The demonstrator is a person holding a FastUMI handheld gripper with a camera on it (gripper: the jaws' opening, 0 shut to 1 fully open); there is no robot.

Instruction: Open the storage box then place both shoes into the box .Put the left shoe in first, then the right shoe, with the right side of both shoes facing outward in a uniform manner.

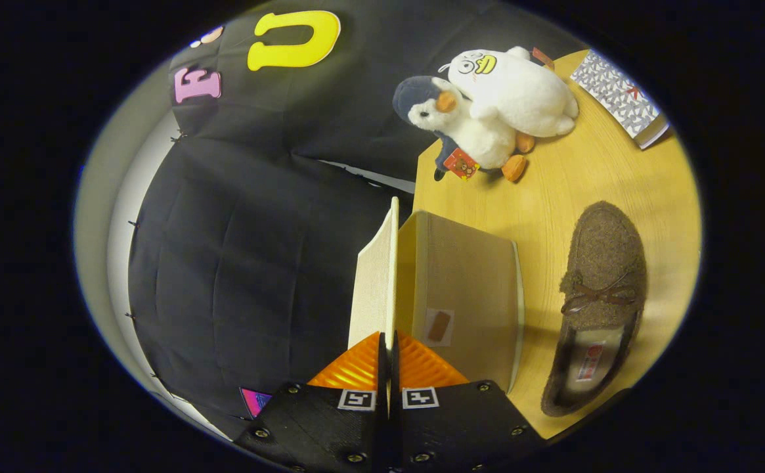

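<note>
Wooden table [592, 190]; gripper [387, 348] apparently pinching lid [375, 276].

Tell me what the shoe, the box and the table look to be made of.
Shoe: fuzzy brown felt or wool, matte, with a thin bow.
Box: pale cardboard or thin board, matte; the gripper is shut on its lid.
Table: light wood or laminate, faint grain.

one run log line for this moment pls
gripper: shut on thin cream box lid | lid: raised edge-on beside beige storage box | brown fuzzy slipper: on wooden table, outside box
</note>
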